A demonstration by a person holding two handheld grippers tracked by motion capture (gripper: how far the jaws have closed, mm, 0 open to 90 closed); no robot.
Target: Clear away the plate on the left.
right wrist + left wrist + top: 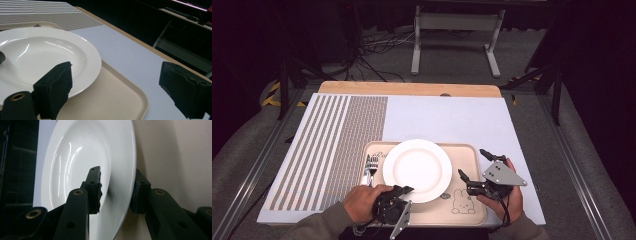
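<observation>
High view: the white plate (417, 170) rests on the beige tray (464, 150) on the desk (447, 117). The left tool (404, 190) sits at the plate's near rim; the right tool (473, 164), jaws spread, stands just right of the plate, apart from it. A fork (371, 165) lies beyond the plate's left edge.

Left gripper view: the jaws straddle the plate (82, 160) rim, one above, one beneath, pinching it.

Right gripper view: the plate (47, 55) lies ahead-left of the spread, empty jaws. The left tool is nearer and controls any lift.

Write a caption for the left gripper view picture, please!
Left gripper jaws straddle the rim of a white plate on a beige tray.
</observation>
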